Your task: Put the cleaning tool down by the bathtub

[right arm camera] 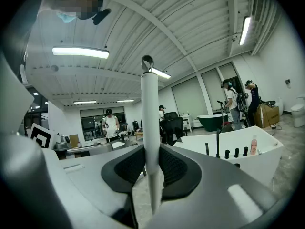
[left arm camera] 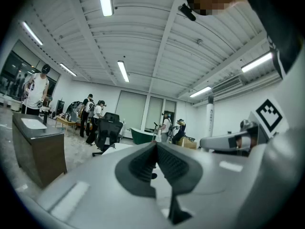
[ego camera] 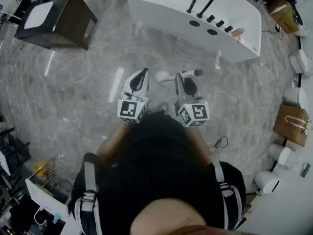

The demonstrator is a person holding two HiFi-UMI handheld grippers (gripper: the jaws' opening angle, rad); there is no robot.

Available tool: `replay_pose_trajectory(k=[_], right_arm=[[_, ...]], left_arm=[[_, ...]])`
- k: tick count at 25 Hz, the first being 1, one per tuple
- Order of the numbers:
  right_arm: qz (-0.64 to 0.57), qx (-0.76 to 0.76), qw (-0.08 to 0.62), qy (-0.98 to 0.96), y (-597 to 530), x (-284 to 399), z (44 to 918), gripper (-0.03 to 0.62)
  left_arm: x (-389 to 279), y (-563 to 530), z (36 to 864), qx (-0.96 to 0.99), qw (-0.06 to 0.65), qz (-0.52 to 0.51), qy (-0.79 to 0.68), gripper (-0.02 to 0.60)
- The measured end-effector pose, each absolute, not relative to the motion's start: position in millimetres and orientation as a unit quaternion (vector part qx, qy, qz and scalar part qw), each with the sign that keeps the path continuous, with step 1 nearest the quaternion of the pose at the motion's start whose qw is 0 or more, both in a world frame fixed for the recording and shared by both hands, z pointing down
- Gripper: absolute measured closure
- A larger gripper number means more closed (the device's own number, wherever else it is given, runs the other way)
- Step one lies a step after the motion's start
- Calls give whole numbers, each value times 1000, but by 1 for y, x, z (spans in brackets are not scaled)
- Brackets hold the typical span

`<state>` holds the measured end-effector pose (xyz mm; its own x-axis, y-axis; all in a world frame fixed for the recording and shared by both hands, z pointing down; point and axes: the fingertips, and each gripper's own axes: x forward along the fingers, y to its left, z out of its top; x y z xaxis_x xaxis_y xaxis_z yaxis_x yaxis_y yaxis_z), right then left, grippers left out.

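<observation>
The cleaning tool is a white pole with a round white head at one end and a dark tip at the other. In the head view it lies crosswise over the floor, a little short of the white bathtub. My right gripper is shut on the pole. In the right gripper view the pole stands upright between the dark pads, and the bathtub is to the right. My left gripper hangs beside it, shut with nothing in it; its pads meet at the tips.
A black faucet and knobs sit on the tub's deck, with a small bottle near its rim. A dark vanity cabinet stands at the far left. Cables trail over the grey floor. White toilets and a paper bag line the right side.
</observation>
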<state>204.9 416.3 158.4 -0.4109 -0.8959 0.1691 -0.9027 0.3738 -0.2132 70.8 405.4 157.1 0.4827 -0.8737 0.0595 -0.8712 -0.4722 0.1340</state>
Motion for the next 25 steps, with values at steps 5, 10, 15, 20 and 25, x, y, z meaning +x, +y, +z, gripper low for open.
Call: replay_pose_trajectory(k=[5,10,15,20,25], right_arm=[[136,542,12,-829,421,196,157,499],[134,541,14,-830,428,187,156,499],[138,542,10,-829,429,177,157,499],[141,543,6,-828,429,161,157,499],[137,548,9,-825,425,140,158,499]], left_arm=[[64,411,156,859,73,-12,-507,574],[58,417,155,860,75,-15,-504,573],[50,419,155,862,78,-17,-501,572],[34,419,154,862,79,-19,-500,573],[9,414,155,862,82,-21,-500,573]])
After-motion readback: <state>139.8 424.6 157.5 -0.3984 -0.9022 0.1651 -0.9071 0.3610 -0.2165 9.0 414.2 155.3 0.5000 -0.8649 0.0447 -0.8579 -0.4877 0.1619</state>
